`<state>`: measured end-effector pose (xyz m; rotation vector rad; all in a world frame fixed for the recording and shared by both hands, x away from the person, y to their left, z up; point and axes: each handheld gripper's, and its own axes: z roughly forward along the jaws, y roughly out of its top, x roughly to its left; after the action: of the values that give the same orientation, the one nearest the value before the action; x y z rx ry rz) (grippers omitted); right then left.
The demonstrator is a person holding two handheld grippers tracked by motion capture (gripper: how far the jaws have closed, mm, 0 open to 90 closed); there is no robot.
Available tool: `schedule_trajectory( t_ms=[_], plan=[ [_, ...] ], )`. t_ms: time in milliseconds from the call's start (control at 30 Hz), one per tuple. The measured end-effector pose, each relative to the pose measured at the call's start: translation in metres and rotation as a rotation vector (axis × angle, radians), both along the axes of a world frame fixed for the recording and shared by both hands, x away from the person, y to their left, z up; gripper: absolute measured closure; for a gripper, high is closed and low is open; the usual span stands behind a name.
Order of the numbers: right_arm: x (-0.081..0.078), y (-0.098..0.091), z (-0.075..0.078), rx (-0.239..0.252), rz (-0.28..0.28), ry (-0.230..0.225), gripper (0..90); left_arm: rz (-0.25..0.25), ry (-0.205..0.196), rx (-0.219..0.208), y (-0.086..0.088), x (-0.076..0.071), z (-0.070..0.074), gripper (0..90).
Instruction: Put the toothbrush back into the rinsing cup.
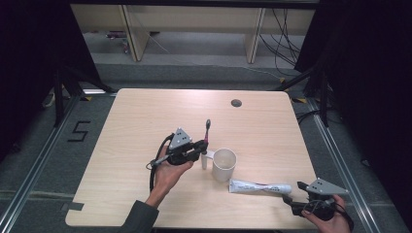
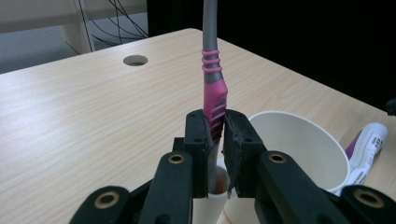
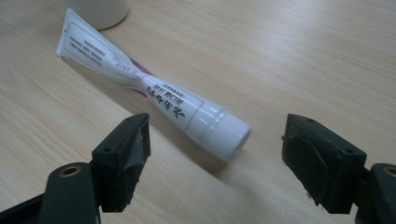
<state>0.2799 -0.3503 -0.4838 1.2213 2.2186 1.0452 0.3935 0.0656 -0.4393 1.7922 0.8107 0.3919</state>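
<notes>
- The left gripper (image 1: 198, 148) is clamped on a toothbrush (image 1: 207, 132), its 2 jaws pressed on the pink grip of the handle.
- In the left gripper view the toothbrush (image 2: 212, 77) stands upright between the pads, pink low on the handle, grey above it, with pink rings on the grey part.
- In the high view the brush head points toward the far side of the table (image 1: 145, 111).
- A white cup (image 1: 224, 164) stands just right of the left gripper, near the table's middle; in the left gripper view its open mouth (image 2: 299, 144) sits just beyond the jaws.
- A white toothpaste tube (image 1: 260, 187) lies flat on the table, near and right of the cup, its cap end toward the right.
- The right gripper (image 1: 295, 191) rests at the near right corner, jaws spread wide and gripping nothing.
- In the right gripper view the tube's cap (image 3: 224, 133) lies just ahead of the open jaws, apart from both pads.
</notes>
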Motion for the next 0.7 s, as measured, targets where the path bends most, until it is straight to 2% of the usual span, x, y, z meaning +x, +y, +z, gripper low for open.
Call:
schedule_trajectory(
  t_ms=[67,167,333,367,500,533,600,700],
  plan=[
    [0.001,-0.002,0.001,-0.025,0.009,-0.019,24.6,-0.005,0.000,-0.003,0.001,0.000,-0.002,79.5],
    [0.001,-0.001,0.001,-0.020,0.009,-0.021,24.6,-0.004,0.006,0.009,0.001,-0.002,-0.004,79.5],
    [0.001,-0.001,0.000,-0.021,0.010,-0.009,24.6,-0.014,0.009,0.005,0.001,-0.003,-0.007,79.4],
    [0.001,-0.001,0.001,-0.019,0.010,-0.005,24.6,-0.012,0.014,0.018,0.001,-0.004,-0.008,79.4],
    [0.002,-0.001,0.000,-0.028,0.008,-0.019,24.6,-0.014,0.020,0.021,0.002,-0.005,-0.010,79.3],
    [-0.001,0.001,0.000,0.006,-0.005,0.026,24.6,-0.018,0.020,0.018,0.002,-0.005,-0.011,79.3],
    [0.001,-0.001,0.000,-0.018,0.010,-0.004,24.6,-0.015,0.023,0.027,0.002,-0.005,-0.011,79.3],
    [0.001,-0.001,0.000,-0.015,0.012,-0.004,24.6,-0.016,0.026,0.031,0.002,-0.005,-0.012,79.1]
  ],
)
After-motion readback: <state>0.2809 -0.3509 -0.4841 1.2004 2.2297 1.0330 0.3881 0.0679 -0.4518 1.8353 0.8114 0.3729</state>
